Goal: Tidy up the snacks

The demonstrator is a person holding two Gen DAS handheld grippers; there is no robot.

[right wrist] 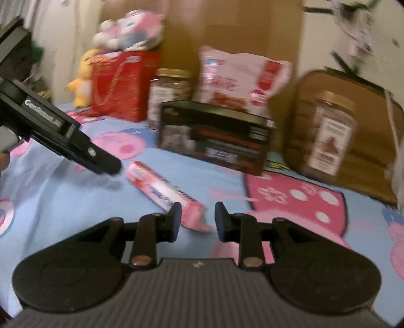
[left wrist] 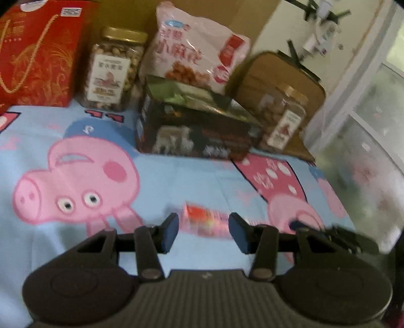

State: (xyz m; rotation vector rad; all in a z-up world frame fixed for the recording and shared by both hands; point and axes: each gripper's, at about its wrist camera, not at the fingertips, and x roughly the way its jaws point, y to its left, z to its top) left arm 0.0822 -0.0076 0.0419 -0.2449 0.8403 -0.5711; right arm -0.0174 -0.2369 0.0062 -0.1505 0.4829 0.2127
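Note:
A long pink snack pack (right wrist: 161, 193) lies flat on the blue cartoon bedsheet (right wrist: 63, 201). In the left wrist view it is blurred, just beyond my open left gripper (left wrist: 204, 230), between the fingertip lines (left wrist: 208, 222). My right gripper (right wrist: 197, 219) is open with the pack's near end between its fingers, not clamped. The left gripper's body (right wrist: 63, 136) points at the pack's far end in the right wrist view. At the back stand a dark box (left wrist: 197, 128), a pink bag (left wrist: 194, 48), two nut jars (left wrist: 113, 68) (left wrist: 282, 121) and a red gift box (left wrist: 38, 53).
A brown cushion (right wrist: 353, 131) leans at the back right behind the right jar. Plush toys (right wrist: 126, 27) sit on the red gift box at the back left. A cardboard panel (right wrist: 232, 22) stands behind the snacks. The bed edge falls away at the right (left wrist: 353, 201).

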